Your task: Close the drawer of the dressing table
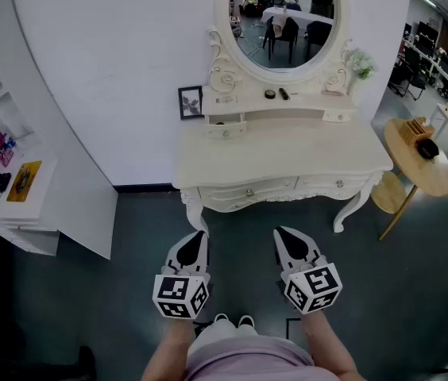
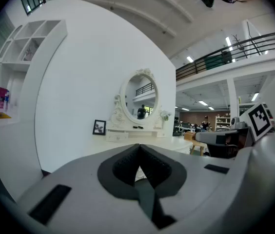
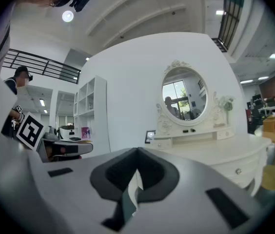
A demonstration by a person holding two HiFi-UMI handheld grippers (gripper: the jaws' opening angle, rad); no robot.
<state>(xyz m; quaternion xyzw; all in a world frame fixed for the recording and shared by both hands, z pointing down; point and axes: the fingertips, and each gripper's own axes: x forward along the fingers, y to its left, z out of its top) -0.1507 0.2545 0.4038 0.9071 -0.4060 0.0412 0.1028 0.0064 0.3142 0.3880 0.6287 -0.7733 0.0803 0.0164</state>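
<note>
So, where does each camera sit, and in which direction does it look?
Head view: on the person's head, looking steeply down at the dressing table; forearms, shoes, left hand-held gripper and right hand-held gripper show.
Left gripper view: on the left hand-held gripper, facing the table over its shut jaws.
Right gripper view: on the right hand-held gripper, likewise, jaws shut.
All three show the oval mirror.

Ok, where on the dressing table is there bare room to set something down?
The main tabletop is bare, from the small left drawer across to the right edge. Crowded: the upper shelf under the mirror holds small dark items, with the picture frame at the back left corner and flowers at the right end.
</note>
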